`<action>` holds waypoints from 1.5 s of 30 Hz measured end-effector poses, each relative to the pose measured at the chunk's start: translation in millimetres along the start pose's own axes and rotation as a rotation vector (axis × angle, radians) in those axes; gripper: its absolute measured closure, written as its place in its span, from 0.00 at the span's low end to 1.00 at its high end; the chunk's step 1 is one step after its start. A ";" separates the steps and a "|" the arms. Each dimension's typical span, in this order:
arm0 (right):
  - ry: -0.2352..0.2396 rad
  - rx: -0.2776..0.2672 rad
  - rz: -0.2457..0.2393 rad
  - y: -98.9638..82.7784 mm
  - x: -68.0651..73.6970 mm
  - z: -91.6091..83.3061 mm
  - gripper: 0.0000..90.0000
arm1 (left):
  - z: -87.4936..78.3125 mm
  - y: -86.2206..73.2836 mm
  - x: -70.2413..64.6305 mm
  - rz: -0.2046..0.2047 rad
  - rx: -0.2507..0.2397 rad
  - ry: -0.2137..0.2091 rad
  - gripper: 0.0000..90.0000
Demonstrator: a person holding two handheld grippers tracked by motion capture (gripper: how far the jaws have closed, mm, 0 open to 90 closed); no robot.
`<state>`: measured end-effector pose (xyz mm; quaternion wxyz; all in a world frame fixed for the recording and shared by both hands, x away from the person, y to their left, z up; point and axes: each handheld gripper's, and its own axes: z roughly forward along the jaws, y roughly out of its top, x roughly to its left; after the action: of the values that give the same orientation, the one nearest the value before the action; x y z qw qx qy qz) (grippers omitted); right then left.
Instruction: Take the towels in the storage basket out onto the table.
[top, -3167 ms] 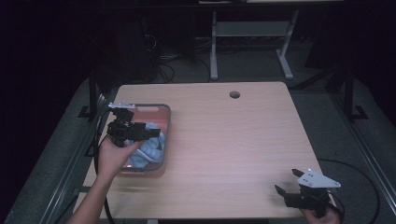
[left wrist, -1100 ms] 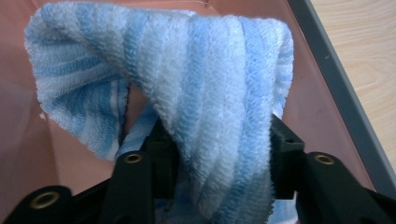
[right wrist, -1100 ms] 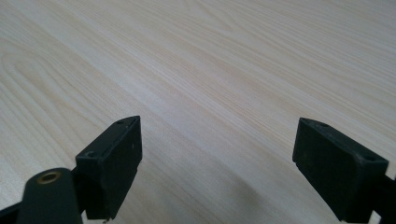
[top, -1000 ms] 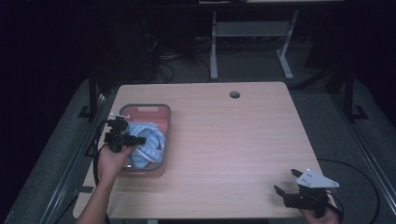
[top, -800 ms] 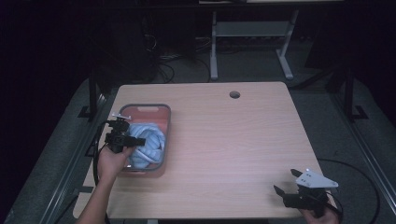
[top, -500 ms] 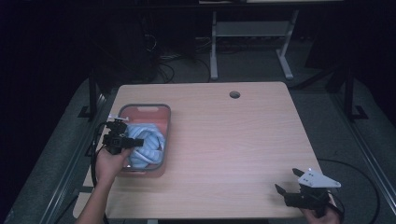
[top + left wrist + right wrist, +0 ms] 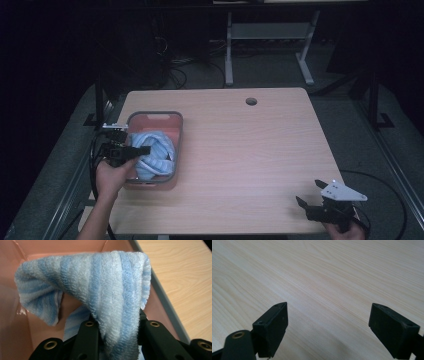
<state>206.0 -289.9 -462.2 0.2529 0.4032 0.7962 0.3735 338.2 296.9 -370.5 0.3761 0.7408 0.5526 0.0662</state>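
Left gripper (image 7: 142,149) clamped on towel (image 7: 155,152) in bin (image 7: 155,116)

Left hand has slid back toward the bin's left edge, probably pulling the towel out; right gripper (image 7: 310,194) idle, jaws wide apart, over table (image 7: 250,150).

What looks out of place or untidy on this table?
Nothing is spilled or damaged. The striped blue towel lies bunched, not folded, in the pink bin, with one fold pinched by the left gripper. The right gripper is open over bare table.
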 end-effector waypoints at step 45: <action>-0.011 -0.007 -0.001 1.3 -1.4 -1.1 0.17 | -35.4 27.5 -22.6 0.016 -0.129 -0.111 0.82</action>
<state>206.6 -291.0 -460.4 0.2589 0.4041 0.7937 0.3737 332.6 291.4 -320.9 0.4526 0.7221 0.5194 0.0635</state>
